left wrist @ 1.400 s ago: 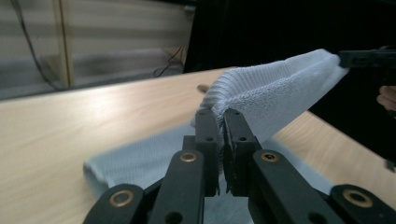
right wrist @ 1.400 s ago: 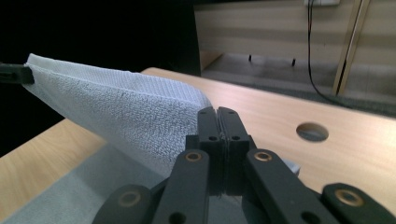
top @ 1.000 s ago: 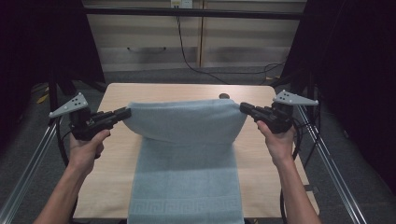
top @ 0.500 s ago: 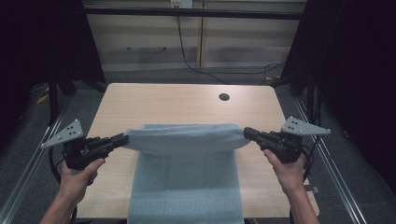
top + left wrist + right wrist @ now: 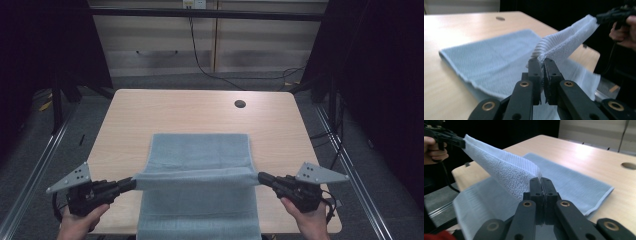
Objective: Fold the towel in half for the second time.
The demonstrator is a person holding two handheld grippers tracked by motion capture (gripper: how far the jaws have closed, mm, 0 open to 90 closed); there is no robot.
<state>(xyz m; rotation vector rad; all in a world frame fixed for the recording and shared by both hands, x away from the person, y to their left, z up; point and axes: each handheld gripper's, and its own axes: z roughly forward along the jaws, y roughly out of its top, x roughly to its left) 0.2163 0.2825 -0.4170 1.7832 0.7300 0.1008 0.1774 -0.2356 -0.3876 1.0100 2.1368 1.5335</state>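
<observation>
Your left gripper (image 5: 131,184) has its jaws clamped on one corner of the pale blue towel (image 5: 200,150), and your right gripper (image 5: 262,177) is pinched shut on the opposite corner of the same edge. Between the two grippers that edge runs as a taut, nearly straight band, lifted off the surface (image 5: 130,115).

In the left gripper view, the towel (image 5: 564,42) bunches into a ribbed fold right at the tips of your left gripper (image 5: 542,61) and stretches up and away to the right, where your other hand (image 5: 624,30) holds the far corner. Ahead and to the left of these jaws, the rest of the towel lies flat on the surface (image 5: 456,30).

In the right gripper view, the cloth (image 5: 506,170) rises from the closed tips of your right gripper (image 5: 541,180) up and to the left, toward your left hand (image 5: 435,147). Ahead and to the right of those jaws, the flat layer lies spread on the surface (image 5: 584,155), with a round hole (image 5: 628,165) in the surface farther off to the right.

In the high view, the flat part lies beyond the line between your grippers, while the nearer part drops from the lifted edge toward you and hangs over the near edge of the surface.
</observation>
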